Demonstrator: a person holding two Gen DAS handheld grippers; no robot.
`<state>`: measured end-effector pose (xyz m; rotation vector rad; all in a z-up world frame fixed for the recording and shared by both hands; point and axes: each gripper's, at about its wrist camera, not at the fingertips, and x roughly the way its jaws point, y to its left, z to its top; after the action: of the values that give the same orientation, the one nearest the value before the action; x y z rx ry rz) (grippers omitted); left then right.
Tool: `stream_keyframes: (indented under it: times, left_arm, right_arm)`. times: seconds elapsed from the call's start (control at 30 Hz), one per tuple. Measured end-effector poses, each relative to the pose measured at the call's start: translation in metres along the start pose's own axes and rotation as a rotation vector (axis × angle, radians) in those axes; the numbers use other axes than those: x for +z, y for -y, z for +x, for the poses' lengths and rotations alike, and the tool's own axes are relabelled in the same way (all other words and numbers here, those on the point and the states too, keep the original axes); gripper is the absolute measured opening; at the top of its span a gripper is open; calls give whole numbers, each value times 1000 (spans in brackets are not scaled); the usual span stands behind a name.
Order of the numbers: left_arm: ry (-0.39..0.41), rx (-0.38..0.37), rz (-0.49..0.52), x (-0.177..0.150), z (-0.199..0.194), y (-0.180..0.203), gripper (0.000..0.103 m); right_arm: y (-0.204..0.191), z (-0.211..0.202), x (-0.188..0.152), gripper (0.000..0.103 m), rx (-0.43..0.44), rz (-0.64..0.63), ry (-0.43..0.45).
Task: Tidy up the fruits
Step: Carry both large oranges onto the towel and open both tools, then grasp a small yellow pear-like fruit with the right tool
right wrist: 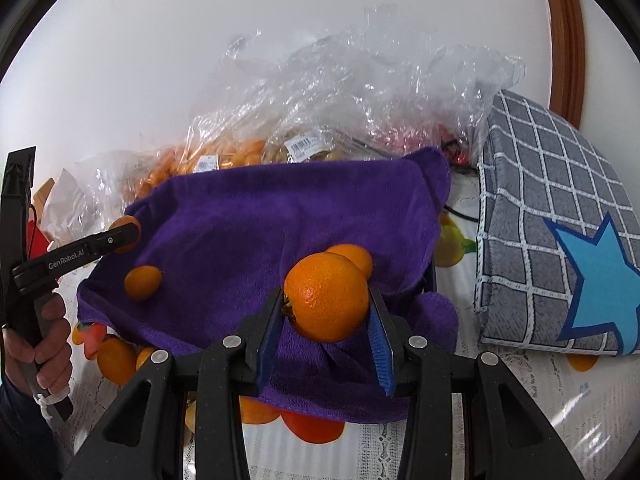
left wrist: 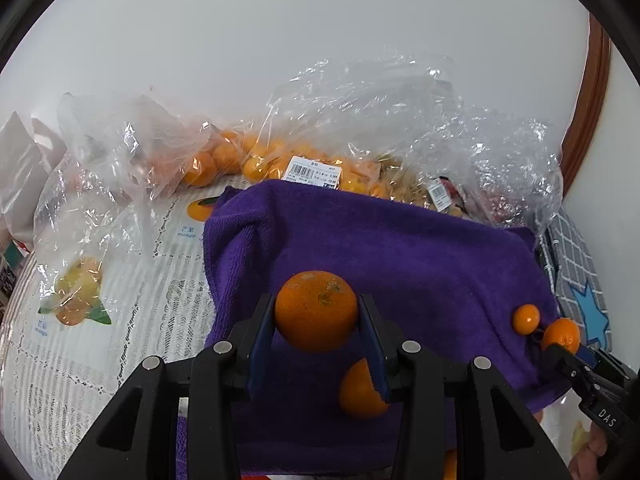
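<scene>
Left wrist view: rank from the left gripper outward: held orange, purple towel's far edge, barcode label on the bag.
1. Held orange, between the left gripper pads.
2. Purple towel far edge, beyond the orange.
3. Barcode label, on the bag behind the towel.

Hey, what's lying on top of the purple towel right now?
Two loose oranges rest on the purple towel: one near its left edge, another partly hidden behind the orange gripped in the right hand-held gripper. What's under the towel stays covered.

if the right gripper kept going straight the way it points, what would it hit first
Probably the purple towel, or the loose orange lying on it just beyond the held orange; depth is unclear.
</scene>
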<state>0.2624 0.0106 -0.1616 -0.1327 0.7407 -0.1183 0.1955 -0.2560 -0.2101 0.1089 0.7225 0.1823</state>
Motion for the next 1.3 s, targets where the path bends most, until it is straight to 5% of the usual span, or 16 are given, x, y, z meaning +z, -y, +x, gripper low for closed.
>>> stream_keyframes:
  times: [0.5, 0.63, 1.0, 1.13, 1.3]
  left_arm:
    - [-52, -12, -1, -5, 16, -1, 40]
    - [-39, -20, -5, -7, 15, -3, 40]
    - [105, -82, -85, -8, -20, -13, 43]
    - [148, -47, -69, -14, -33, -15, 43]
    - [178, -54, -56, -27, -56, -29, 43]
  right_arm:
    - [-6, 9, -3, 43, -40, -23, -17]
    - [-6, 7, -3, 58, -30, -30, -8]
    - [-19, -21, -3, 59, -94, -67, 115]
    - [-24, -37, -3, 59, -145, -56, 156]
    - [-38, -64, -8, 59, -89, -25, 148]
